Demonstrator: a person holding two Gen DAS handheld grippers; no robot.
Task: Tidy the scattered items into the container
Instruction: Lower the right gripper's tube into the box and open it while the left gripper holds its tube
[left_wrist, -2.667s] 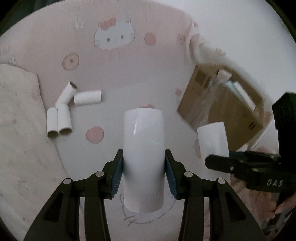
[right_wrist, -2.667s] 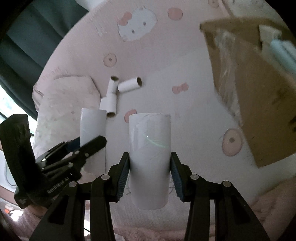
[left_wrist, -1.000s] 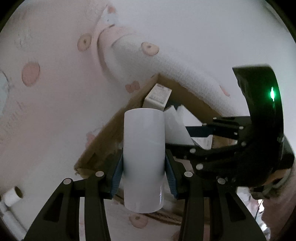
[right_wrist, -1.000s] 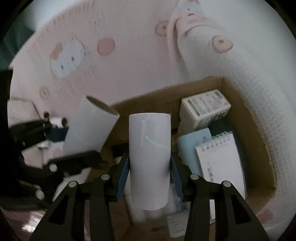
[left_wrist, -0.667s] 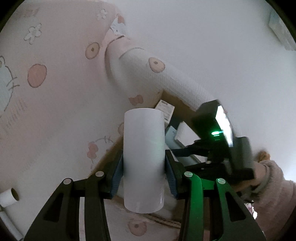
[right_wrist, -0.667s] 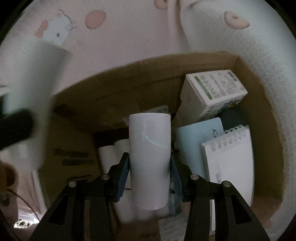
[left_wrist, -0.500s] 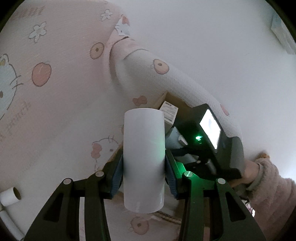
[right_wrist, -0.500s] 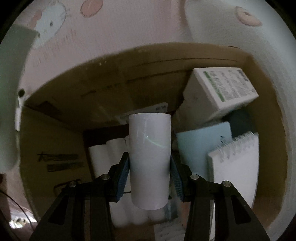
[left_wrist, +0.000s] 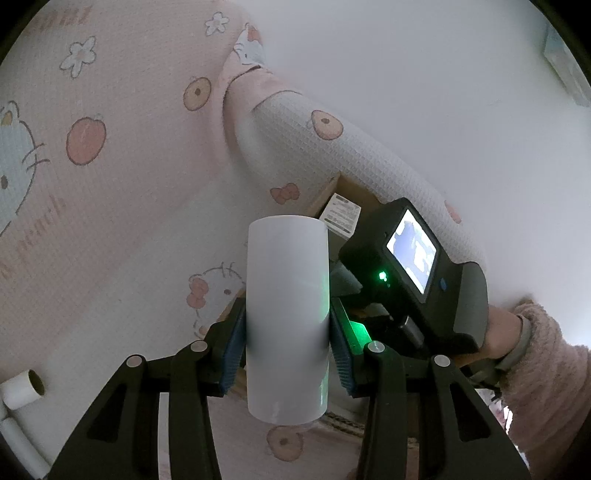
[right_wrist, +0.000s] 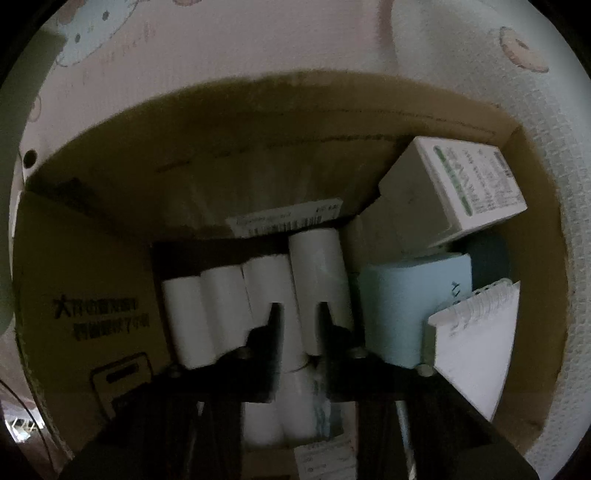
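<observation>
**Right tube released into the box; left tube held beside it**

Since half a second ago the white tube that stood between the right gripper jaws has left them: the jaws have just been closing and now stand narrow with nothing clamped between them, pointing steeply down into the cardboard box. Directly ahead of the fingertips lies a row of four white tubes, side by side, long axes running away from the gripper toward the far wall; the rightmost reaches farthest. More white rolls lie beneath the jaws, count unclear. To the right of the gripper: one pale-blue booklet, one spiral notepad, one white carton tilted against the far corner.

The left gripper clamps one white tube at mid-length, long axis along the fingers, far end pointing toward the box edge. At its lower left, two loose tubes lie on the pink cartoon-print bedding, one showing an open end. To its right, a hand in a fuzzy pink sleeve holds the other gripper's body.
</observation>
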